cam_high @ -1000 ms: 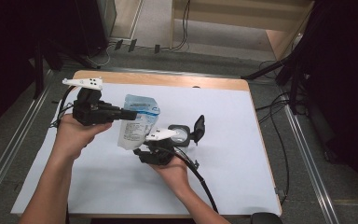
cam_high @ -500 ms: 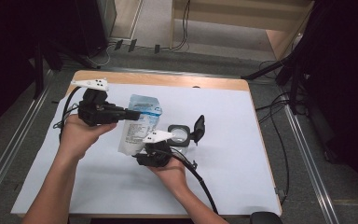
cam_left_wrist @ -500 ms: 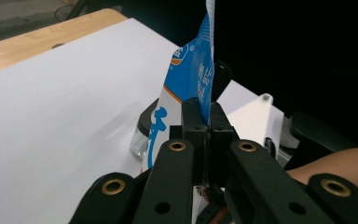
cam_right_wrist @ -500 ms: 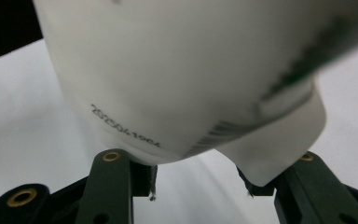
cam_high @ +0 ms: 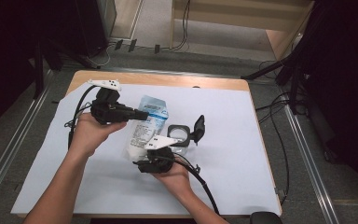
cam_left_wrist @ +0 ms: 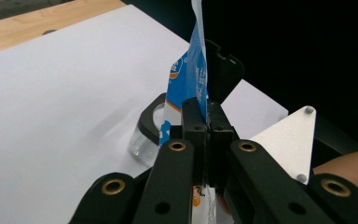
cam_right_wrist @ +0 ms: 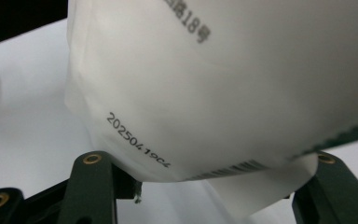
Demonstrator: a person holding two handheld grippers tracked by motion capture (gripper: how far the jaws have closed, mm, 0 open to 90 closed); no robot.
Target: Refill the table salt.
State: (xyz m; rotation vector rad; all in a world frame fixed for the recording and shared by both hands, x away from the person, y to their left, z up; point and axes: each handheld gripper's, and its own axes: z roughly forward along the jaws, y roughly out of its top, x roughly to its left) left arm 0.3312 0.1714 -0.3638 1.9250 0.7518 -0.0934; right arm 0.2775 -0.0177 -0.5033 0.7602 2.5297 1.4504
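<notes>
A blue and white pouch hangs tilted over the white sheet. My left gripper is shut on the pouch's upper edge, with both jaws closed flat against it. My right gripper sits at the pouch's lower end. Its jaws have just been opening, and the white bottom of the pouch bulges between them with the left pad a little clear of it. A clear container with a black rim stands just right of the pouch, its black lid flipped up.
A white sheet covers most of the wooden table. Cables trail from both grippers, one toward the front edge. Metal rails run along both sides of the table, and dark equipment stands at the right.
My left hand has shifted a little to the right and down with the pouch's top edge in its grip. The right hand has stayed in place under the pouch.
</notes>
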